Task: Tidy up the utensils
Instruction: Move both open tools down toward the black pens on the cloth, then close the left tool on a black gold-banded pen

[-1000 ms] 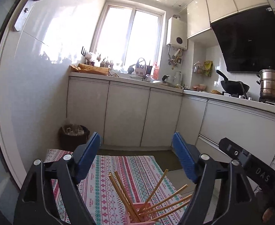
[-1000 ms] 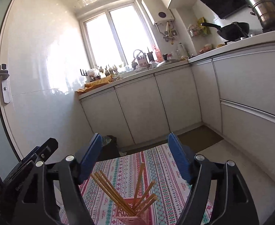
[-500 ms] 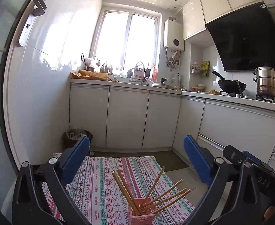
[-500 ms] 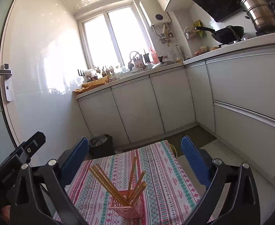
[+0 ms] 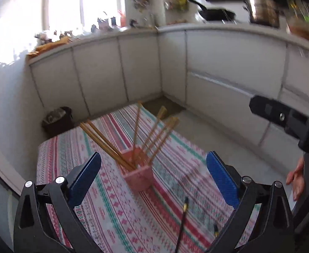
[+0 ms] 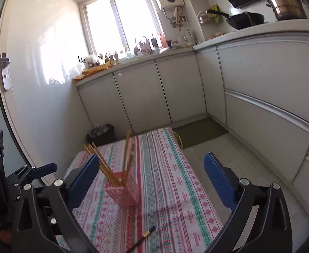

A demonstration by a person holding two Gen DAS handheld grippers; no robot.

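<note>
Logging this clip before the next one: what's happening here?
A person holds a pair of tongs in each hand over a table with a striped cloth. Both the left tongs and right tongs have just been opening and now gape wide with nothing gripped. A pink holder of wooden chopsticks stands ahead; a black chopstick lies loose on the cloth.

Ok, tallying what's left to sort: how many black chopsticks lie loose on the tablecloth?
2: one black chopstick in front of the pink holder, a second tip just right of it. Others may lie out of frame.
</note>
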